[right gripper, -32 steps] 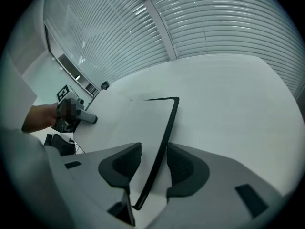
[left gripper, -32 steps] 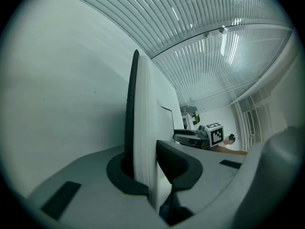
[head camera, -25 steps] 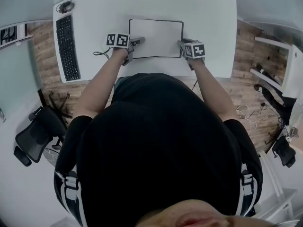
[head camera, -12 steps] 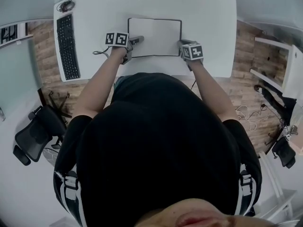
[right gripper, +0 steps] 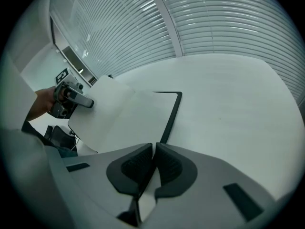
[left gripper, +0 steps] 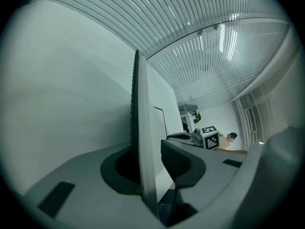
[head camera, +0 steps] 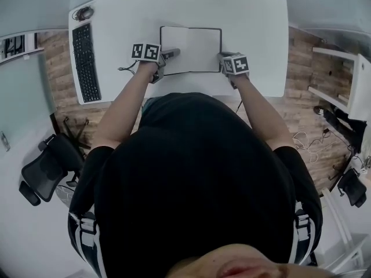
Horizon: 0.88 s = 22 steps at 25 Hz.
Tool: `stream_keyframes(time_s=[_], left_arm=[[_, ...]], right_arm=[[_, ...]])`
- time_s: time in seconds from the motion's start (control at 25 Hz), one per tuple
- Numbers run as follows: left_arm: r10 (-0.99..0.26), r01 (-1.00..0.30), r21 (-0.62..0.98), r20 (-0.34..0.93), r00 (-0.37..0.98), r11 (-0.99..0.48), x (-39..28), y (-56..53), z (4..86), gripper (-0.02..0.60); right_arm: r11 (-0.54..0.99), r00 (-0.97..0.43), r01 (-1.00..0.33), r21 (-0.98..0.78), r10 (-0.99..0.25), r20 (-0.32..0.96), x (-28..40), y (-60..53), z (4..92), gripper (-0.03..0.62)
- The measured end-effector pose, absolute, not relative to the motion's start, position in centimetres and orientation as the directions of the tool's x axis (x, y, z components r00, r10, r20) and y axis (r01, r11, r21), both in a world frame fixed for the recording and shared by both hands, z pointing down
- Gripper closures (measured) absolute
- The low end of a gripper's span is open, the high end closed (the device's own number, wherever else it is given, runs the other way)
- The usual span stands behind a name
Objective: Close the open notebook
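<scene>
The open notebook (head camera: 194, 48), white pages in a black cover, lies on the white desk (head camera: 255, 28). My left gripper (head camera: 173, 53) is at its left edge. In the left gripper view the cover and pages (left gripper: 143, 128) stand between the jaws of this gripper (left gripper: 148, 159), which have just been opening; the right pad (left gripper: 177, 162) stands off the page. My right gripper (head camera: 222, 58) is at the right edge. Its jaws (right gripper: 153, 163) have just been closing and are shut on a white page of the notebook (right gripper: 128, 118).
A black keyboard (head camera: 85, 59) lies along the desk's left side, with a small dark object and cable (head camera: 83, 13) at its far end. An office chair (head camera: 43, 167) stands on the wooden floor to the left. White shelves (head camera: 342, 80) stand to the right.
Hardly anything differs: both grippers keep their places at the notebook's two side edges, and the notebook stays open on the desk.
</scene>
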State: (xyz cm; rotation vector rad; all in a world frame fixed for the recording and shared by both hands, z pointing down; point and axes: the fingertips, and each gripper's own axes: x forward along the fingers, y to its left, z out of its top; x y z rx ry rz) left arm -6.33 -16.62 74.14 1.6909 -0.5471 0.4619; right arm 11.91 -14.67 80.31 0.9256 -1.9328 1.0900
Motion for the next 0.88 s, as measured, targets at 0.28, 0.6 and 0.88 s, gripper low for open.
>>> stream_keyframes(time_s=[0.28, 0.6, 0.88], left_arm=[[-0.09, -0.579, 0.797, 0.573, 0.815, -0.17, -5.4, -16.5, 72.1, 0.378], [-0.114, -0.572, 0.804, 0.561, 0.82, -0.164, -5.5, -16.4, 70.6, 0.36], [-0.108, -0.568, 0.802, 0.558, 0.823, -0.185, -4.6, -16.3, 70.1, 0.359]], right_arm=[[0.336, -0.608, -0.782, -0.526, -0.222, 0.762, 11.7, -14.6, 80.0, 0.542], [0.364, -0.59, -0.792, -0.49, -0.254, 0.766, 11.9, -13.8, 79.8, 0.542], [0.362, -0.593, -0.792, -0.492, -0.26, 0.762, 11.8, -13.7, 80.2, 0.542]])
